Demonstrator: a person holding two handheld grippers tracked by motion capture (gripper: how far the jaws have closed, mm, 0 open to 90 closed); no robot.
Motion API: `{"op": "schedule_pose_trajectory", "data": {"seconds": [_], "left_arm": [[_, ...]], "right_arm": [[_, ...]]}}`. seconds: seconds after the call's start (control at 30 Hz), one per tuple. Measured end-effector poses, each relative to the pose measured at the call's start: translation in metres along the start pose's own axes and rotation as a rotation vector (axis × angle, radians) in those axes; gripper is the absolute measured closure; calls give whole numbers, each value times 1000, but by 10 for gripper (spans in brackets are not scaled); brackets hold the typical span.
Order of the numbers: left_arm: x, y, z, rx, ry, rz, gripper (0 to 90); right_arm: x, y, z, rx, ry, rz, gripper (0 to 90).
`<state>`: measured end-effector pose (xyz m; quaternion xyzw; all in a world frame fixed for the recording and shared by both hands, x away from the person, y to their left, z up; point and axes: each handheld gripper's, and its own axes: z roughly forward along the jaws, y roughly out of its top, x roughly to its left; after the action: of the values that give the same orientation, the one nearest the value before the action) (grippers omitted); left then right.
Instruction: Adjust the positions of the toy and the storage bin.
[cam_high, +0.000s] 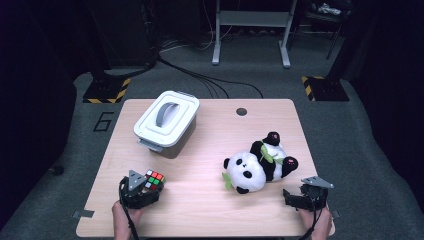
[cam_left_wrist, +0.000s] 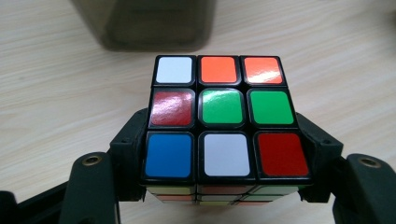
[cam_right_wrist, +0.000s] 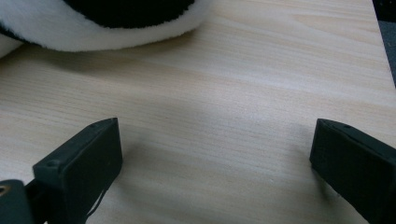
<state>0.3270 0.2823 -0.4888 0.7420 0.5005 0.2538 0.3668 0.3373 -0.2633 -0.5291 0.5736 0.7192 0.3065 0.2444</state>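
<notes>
A: Where is the cube now?

B: It sits between the jaws of the left gripper, at the near left part of the table. The jaws pinch it on two opposite sides.

A: Which way does it point?

B: A cube has no long axis, all its sides are equal. In the left gripper view its top face looks up at the camera: white, orange, orange in the far row, then dark red, green, green, then blue, white, red in the near row. Its far edge points toward the box. In the high view the cube is turned a little against the table edge.

A: What does the high view add?

B: It shows the whole box with its white lid and grey handle, well apart from the cube, and the panda lying on the right part of the table. The left gripper view gives only the dark lower wall of the box.

A: And the right gripper?

B: It is at the near right edge, near the panda. In the right gripper view its jaws are spread wide over bare wood, nothing is between them, and the white fur of the panda lies beyond them.
</notes>
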Motion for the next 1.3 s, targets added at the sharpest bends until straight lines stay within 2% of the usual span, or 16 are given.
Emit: {"op": "schedule_pose_trajectory", "data": {"seconds": [0.1, 0.4, 0.53, 0.6, 1.07, 1.3], "left_arm": [[13, 0, -2, -4, 17, -32, 339], [57, 4, -7, -24, 117, -96, 339], [75, 9, -6, -22, 157, -98, 339], [81, 10, -5, -30, 168, -107, 339], [133, 14, 11, 15, 226, -172, 339], [146, 8, 23, 52, 238, -205, 339]], "right_arm": [[0, 0, 0, 0, 0, 0, 17], [0, 0, 0, 0, 0, 0, 17], [0, 0, 0, 0, 0, 1, 17], [0, 0, 0, 0, 0, 1, 17], [0, 0, 0, -1, -2, 5, 17], [0, 0, 0, -2, -2, 5, 17]]}}
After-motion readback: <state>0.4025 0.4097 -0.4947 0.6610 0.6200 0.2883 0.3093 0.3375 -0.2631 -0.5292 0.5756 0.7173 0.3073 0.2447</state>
